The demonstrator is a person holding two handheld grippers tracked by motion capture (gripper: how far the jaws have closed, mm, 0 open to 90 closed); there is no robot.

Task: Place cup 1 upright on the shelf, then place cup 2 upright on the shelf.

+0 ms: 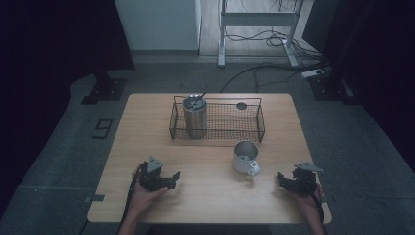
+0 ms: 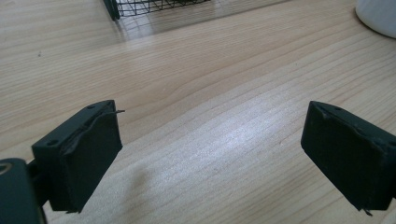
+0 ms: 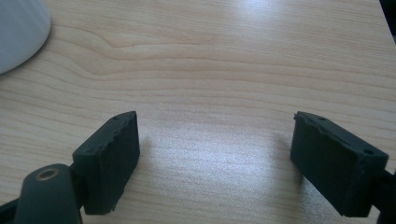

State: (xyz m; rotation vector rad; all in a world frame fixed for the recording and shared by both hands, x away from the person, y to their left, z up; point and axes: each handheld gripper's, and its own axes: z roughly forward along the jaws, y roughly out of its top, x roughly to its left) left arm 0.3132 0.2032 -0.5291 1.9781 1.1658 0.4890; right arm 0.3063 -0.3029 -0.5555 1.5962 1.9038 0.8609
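Note:
A person's left hand holds my left gripper (image 1: 173, 179) low over the wooden table (image 1: 142, 147) at the front left. Its two black jaws stand apart in the left gripper view (image 2: 210, 140), with bare wood between them. My right gripper (image 1: 281, 179) rests near the front right edge, open (image 3: 215, 140), with nothing between its jaws. A white mug (image 1: 245, 157) stands between the two grippers and a little farther back, its handle toward the front. The mug's edge shows at top right of the left gripper view (image 2: 378, 16) and top left of the right gripper view (image 3: 18, 28).
A black wire basket (image 1: 259, 122) sits at the back middle of the table. A steel tumbler (image 1: 195, 116) with a lid and straw stands upright in the basket's left end, and a small dark round thing (image 1: 241, 105) lies at its far side. The basket's corner (image 2: 140, 7) shows ahead of the left gripper.

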